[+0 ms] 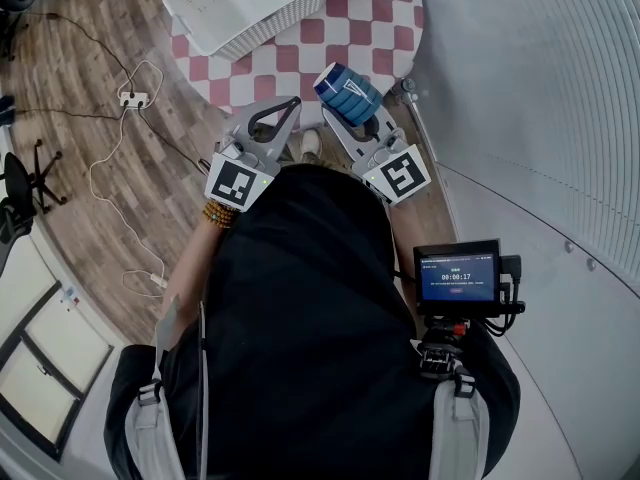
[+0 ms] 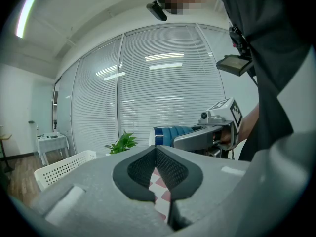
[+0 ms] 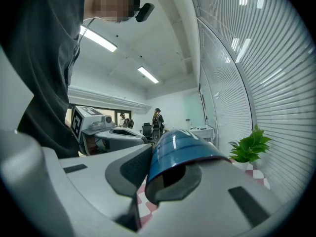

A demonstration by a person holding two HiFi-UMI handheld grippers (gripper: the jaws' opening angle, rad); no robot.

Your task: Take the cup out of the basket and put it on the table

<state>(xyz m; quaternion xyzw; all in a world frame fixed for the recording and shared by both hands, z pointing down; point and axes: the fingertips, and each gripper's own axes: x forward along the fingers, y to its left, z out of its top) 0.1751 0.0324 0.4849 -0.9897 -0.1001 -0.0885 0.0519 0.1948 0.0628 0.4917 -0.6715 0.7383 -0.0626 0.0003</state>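
Glossy blue cup (image 1: 345,88), ridged sides, held sideways in right gripper (image 1: 352,108)

A white power strip (image 1: 133,98) lies on the wooden floor (image 1: 90,28), a white cable (image 1: 110,183) looping from it. A green plant (image 2: 122,143) stands before closed window blinds (image 2: 163,83).

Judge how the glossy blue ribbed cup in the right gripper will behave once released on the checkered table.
The glossy blue ribbed cup looks rigid; its sheen suggests a slippery surface. It lies sideways in the right gripper, so released that way it would probably roll on the checkered table.
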